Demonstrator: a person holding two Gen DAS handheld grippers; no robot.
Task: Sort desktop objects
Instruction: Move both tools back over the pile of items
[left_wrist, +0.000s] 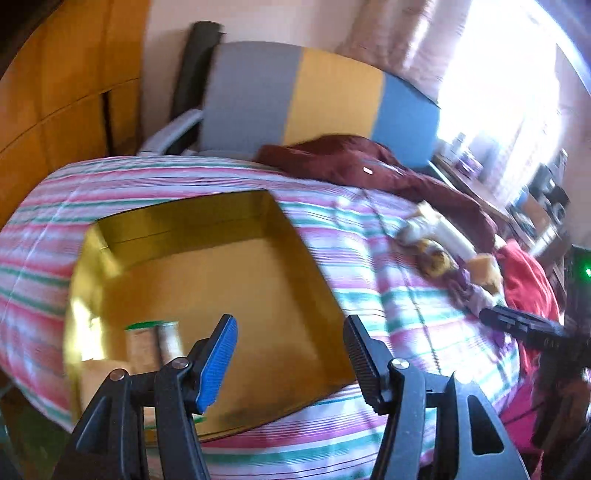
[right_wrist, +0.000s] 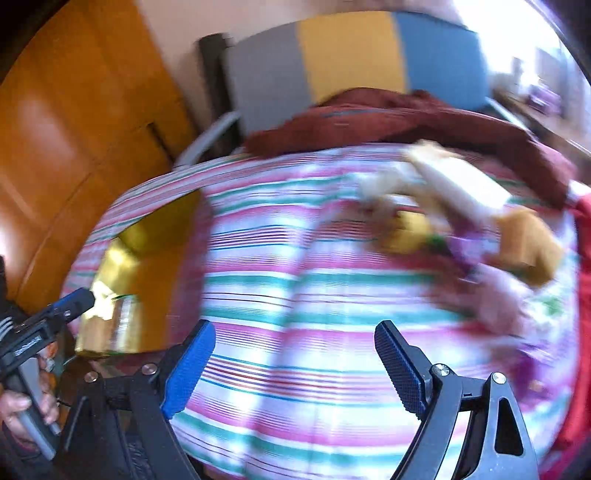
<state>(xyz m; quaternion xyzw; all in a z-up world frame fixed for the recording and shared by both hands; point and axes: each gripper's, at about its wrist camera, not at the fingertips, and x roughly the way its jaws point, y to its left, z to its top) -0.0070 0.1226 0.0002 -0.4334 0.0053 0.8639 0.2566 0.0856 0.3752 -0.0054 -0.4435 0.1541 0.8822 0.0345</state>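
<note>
Your left claw (left_wrist: 290, 363) hangs over the near edge of the gold box (left_wrist: 207, 280), its jaws parted with nothing between them. That shallow open-topped box lies on the striped bedspread (left_wrist: 369, 295), toward the left side of the bed. In its near left corner sits a small cylindrical container with a green rim (left_wrist: 155, 343), upright as far as the blur allows; a pale item lies just beside it at the box wall, too smeared to name.

Your right claw (right_wrist: 295, 365) is spread wide above bare striped bedspread and grips nothing. Beyond it, to the far right, lies the pile of loose objects (right_wrist: 461, 221): a long cream box (right_wrist: 454, 184), a tan block (right_wrist: 528, 247), a yellow rounded item (right_wrist: 406, 229) and some purple wrapping, all touching or overlapping. Motion blur hides finer detail.

In the right wrist view your left hand (right_wrist: 22, 410) holds its gripper handle at the lower left, with its tip near the box's corner. A dark red garment (left_wrist: 354, 162) is heaped at the far side of the bed, in front of a grey, yellow and blue headboard (left_wrist: 332, 99).
</note>
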